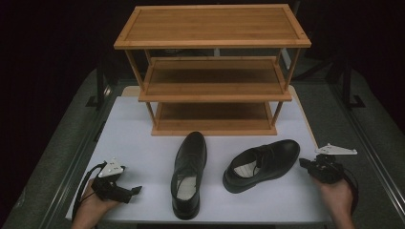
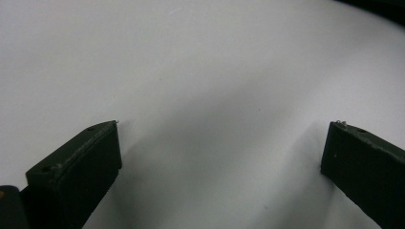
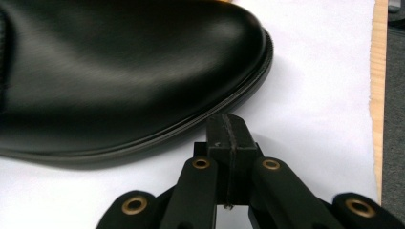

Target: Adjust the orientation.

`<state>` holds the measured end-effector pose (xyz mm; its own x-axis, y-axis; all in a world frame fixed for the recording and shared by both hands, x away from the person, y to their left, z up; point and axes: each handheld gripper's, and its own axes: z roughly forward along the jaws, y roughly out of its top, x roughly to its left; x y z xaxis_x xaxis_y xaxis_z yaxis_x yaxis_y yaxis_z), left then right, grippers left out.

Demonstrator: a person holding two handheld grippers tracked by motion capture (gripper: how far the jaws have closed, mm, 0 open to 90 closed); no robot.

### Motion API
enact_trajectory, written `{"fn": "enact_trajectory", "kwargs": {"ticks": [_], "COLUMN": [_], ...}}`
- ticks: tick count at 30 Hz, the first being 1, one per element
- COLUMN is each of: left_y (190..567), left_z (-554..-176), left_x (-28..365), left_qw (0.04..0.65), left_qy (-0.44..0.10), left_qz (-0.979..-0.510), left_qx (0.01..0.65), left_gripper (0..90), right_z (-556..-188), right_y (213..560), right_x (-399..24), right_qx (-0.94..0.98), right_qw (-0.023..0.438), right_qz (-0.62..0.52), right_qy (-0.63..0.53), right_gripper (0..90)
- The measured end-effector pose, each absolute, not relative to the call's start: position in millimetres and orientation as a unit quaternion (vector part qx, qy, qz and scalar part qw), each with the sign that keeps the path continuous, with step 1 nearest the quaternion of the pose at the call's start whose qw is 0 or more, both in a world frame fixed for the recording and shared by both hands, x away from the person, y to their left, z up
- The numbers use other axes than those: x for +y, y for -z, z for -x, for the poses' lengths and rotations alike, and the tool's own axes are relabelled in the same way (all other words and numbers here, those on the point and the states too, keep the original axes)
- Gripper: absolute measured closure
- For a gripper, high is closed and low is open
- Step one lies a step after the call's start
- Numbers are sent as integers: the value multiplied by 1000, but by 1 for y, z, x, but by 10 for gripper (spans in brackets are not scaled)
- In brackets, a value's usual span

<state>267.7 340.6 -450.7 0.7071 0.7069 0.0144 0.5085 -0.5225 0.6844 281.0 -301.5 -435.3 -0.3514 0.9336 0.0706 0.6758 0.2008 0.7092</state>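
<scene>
Black shoes sit on the white table (image 1: pixel 138 119): right shoe (image 1: pixel 261 164) just beside the pinched-together, empty right gripper (image 1: pixel 303 163), left shoe (image 1: pixel 189 174) near the wide-open left gripper (image 1: pixel 137 189). Behind stands a wooden rack (image 1: pixel 212 67).

no readable text, labels or numbers anywhere

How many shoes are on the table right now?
2. The left shoe lies before the rack, toe toward it. The right shoe lies angled beside it, its toe by the shut right gripper. The shelves look bare, though their shadowed backs could hide something.
</scene>
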Motion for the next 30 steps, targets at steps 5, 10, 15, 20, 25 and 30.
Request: {"fn": "enact_trajectory", "kwargs": {"ticks": [5,10,15,20,25,30], "left_y": [451,451,451,451,451,451], "left_z": [-268,-268,-268,-268,-268,-268], "left_x": [341,341,340,340,340,340], "left_qw": [338,338,338,338,339,339], "left_qy": [-147,-147,-148,-148,-148,-148], "left_qz": [-860,-860,-860,-860,-859,-859], "left_qx": [353,353,354,353,354,354], "left_gripper": [0,0,0,0,0,0], "right_z": [-291,-294,-299,-307,-318,-330], "right_y": [437,438,437,436,437,437], "right_x": [-304,-304,-303,-300,-297,-292], "right_qx": [751,752,754,758,761,764], "right_qw": [186,181,177,177,174,171], "right_qz": [-537,-536,-535,-532,-528,-521], "right_qy": [-337,-338,-337,-334,-336,-340], "right_gripper": [898,898,899,899,899,899]}}
